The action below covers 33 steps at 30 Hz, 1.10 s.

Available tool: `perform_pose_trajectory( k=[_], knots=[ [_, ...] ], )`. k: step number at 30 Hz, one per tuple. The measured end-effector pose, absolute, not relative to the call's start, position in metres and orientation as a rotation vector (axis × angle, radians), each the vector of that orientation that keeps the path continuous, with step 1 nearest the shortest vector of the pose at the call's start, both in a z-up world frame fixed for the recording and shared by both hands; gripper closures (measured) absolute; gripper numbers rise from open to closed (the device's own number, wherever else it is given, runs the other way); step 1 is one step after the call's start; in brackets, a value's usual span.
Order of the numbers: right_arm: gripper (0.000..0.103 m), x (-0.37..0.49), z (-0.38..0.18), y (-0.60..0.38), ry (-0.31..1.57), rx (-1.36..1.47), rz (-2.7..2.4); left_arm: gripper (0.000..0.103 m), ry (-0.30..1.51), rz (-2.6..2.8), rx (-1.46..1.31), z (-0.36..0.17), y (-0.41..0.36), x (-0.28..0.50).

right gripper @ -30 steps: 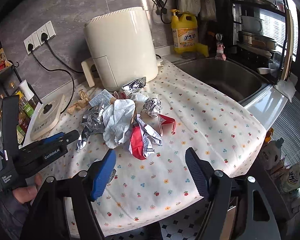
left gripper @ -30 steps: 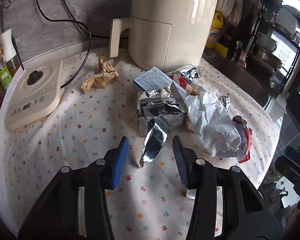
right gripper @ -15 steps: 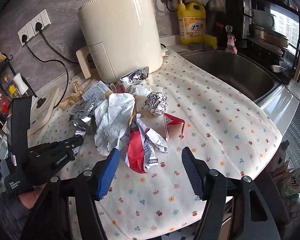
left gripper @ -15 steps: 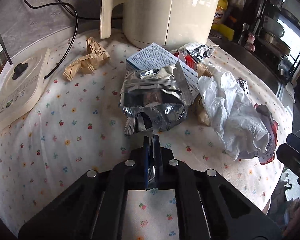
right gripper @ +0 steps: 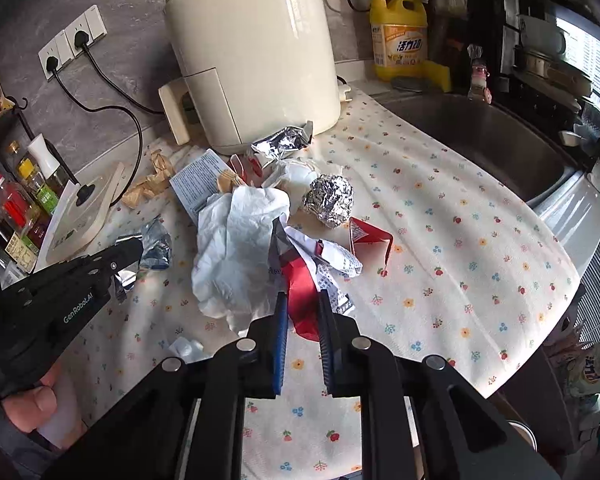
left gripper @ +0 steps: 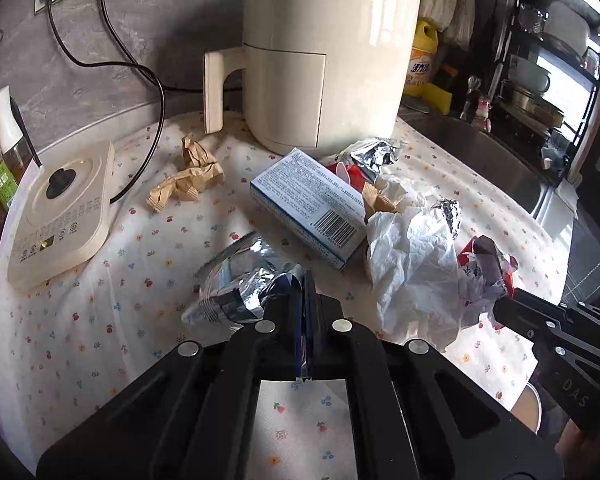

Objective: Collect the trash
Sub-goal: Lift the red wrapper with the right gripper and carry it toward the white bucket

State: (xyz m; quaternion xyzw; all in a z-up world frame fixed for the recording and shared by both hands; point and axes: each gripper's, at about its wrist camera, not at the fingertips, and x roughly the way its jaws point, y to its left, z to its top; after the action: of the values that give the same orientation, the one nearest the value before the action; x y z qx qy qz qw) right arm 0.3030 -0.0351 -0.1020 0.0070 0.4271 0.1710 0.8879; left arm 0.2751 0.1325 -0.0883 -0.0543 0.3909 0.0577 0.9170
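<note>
- From my left camera, the pinch point of my left hand-held gripper [left gripper: 305,312] is hard to read: its blue pads are pressed together on the tail of the foil snack wrapper [left gripper: 236,280], and the wrapper's far side is crumpled out of sight.
- My right hand-held gripper [right gripper: 303,336] has its jaws nearly closed around the lower edge of the red-and-white wrapper [right gripper: 308,276]; I cannot tell whether the pads actually bite it.
- The white crumpled paper [right gripper: 240,248] hides part of the blue-printed box [left gripper: 312,208], and the foil ball [right gripper: 328,200] is partly tucked behind the pile.
- Half a second ago the foil snack wrapper lay flat on the counter [left gripper: 100,320] ahead of my left jaws; now it is lifted and bunched to the left of them, uncovering the box.
- The right jaws were wide apart half a second ago and have since closed in on the red-and-white wrapper.
- The brown paper scrap [left gripper: 188,180] lies apart from the pile, between the kettle base [left gripper: 60,216] and the air fryer [left gripper: 324,56], well away from both grippers.
</note>
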Motion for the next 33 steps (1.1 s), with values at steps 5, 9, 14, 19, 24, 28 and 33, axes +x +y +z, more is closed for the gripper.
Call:
perform_pose_trajectory(
  k=[5, 9, 14, 19, 24, 28, 33],
  knots=[
    [0.089, 0.293, -0.083, -0.04, 0.841, 0.016, 0.344, 0.101, 0.779, 0.1, -0.11, -0.079, 0.128, 0.272],
    [0.089, 0.287, -0.071, -0.048, 0.815, 0.034, 0.328, 0.101, 0.743, 0.094, -0.113, -0.065, 0.124, 0.27],
    [0.089, 0.279, -0.051, -0.054, 0.752, 0.034, 0.302, 0.101, 0.682, 0.086, -0.105, -0.047, 0.116, 0.268],
    [0.089, 0.277, -0.034, -0.061, 0.72, 0.045, 0.277, 0.101, 0.646, 0.052, -0.086, -0.032, 0.107, 0.27],
    [0.089, 0.261, -0.024, -0.081, 0.685, 0.066, 0.255, 0.101, 0.621, 0.024, -0.052, -0.019, 0.087, 0.264],
    [0.089, 0.245, -0.017, -0.101, 0.668, 0.085, 0.244, 0.101, 0.599, 0.017, -0.032, -0.009, 0.065, 0.252],
    [0.089, 0.223, -0.009, -0.129, 0.641, 0.11, 0.218, 0.101, 0.578, -0.005, -0.014, 0.003, 0.036, 0.234]
  ],
)
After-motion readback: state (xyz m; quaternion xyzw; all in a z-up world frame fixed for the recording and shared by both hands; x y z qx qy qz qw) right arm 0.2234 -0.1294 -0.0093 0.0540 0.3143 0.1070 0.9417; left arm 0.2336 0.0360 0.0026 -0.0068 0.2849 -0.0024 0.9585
